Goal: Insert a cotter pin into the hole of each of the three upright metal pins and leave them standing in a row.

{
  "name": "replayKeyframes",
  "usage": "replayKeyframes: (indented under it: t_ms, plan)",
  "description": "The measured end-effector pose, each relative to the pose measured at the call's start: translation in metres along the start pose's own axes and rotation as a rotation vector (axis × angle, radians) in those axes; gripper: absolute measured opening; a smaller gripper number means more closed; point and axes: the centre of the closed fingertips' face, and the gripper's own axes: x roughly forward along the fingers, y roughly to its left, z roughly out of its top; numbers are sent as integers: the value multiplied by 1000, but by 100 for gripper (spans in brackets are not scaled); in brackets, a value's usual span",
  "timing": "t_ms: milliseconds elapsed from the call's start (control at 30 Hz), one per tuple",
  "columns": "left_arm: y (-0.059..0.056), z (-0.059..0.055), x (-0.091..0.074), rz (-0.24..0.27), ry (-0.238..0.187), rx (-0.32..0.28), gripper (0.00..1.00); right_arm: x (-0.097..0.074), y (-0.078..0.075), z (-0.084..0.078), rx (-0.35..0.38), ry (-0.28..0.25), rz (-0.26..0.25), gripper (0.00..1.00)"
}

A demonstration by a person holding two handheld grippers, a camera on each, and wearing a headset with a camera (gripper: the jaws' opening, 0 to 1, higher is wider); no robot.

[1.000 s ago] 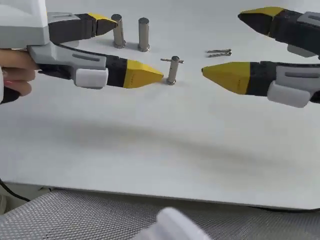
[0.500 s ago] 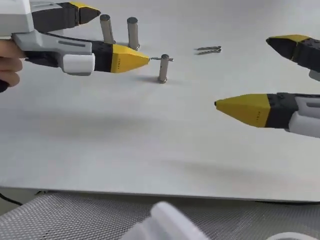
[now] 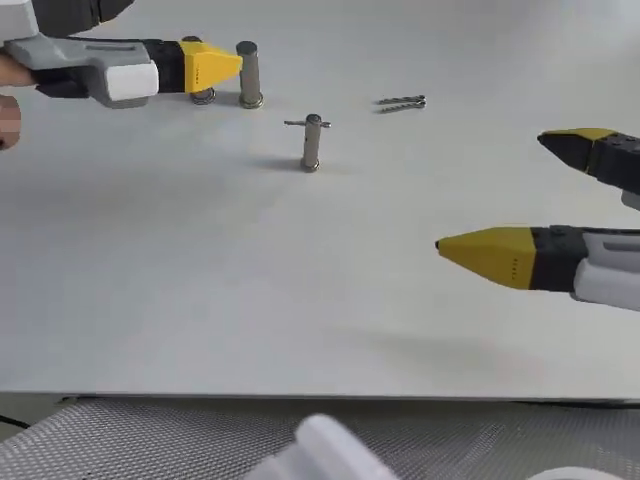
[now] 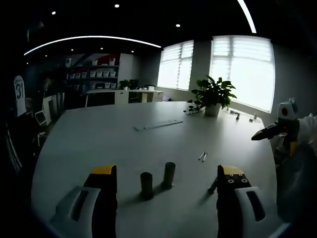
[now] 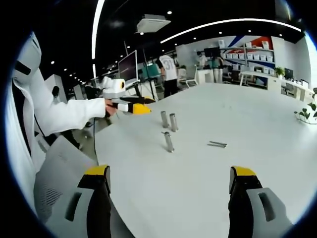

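Observation:
Three upright metal pins stand at the far left of the white table (image 3: 200, 270). Two bare pins (image 3: 248, 75) (image 4: 169, 174) are side by side. The third pin (image 3: 312, 142) (image 5: 169, 141) stands apart to their right with a cotter pin through its top. Two loose cotter pins (image 3: 402, 102) (image 4: 202, 156) (image 5: 217, 145) lie farther right. My left gripper (image 3: 188, 32) (image 4: 167, 170) is open and empty, its lower jaw in front of the leftmost bare pin. My right gripper (image 3: 490, 192) (image 5: 169, 171) is open and empty, well to the right of the pins.
The table's near edge (image 3: 320, 395) runs along the bottom, with grey mesh (image 3: 150, 440) below it. In the left gripper view a potted plant (image 4: 213, 94) and a long flat strip (image 4: 157, 125) sit far across the table. People stand in the background (image 5: 168, 74).
My left gripper has drawn away from the pin with the cotter pin, toward the two bare pins. My right gripper has pulled back to the right and nearer me.

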Motion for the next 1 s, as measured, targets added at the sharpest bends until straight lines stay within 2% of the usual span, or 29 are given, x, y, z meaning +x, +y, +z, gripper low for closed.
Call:
replayKeyframes:
  t_ms: [133,267,300,400,500,600,733,833,933,1000]
  plan:
    - [14,-13,9,47,42,0,78,-8,-3,-3,-1,6,-28,98]
    - [23,-26,17,76,95,23,68,-14,-6,-6,26,6,-43,98]
    - [27,-30,18,98,116,34,68,-15,-6,-6,28,6,-47,98]
    - [27,-32,22,103,120,44,66,-17,-7,-7,20,13,-57,98]
    - [27,-36,28,100,131,32,59,-19,-8,-6,17,6,-65,98]
    - [32,-43,31,124,150,5,48,-19,-9,-5,23,2,-69,98]
    - [36,-46,33,145,163,1,35,-18,-7,-6,24,6,-62,98]
    - [43,-50,33,186,176,-31,34,-17,-7,-5,23,8,-60,98]
    - [44,-53,33,182,179,-46,30,-16,-5,-5,23,12,-48,98]
    - [39,-53,34,150,177,-44,25,-14,-4,-5,22,17,-42,98]
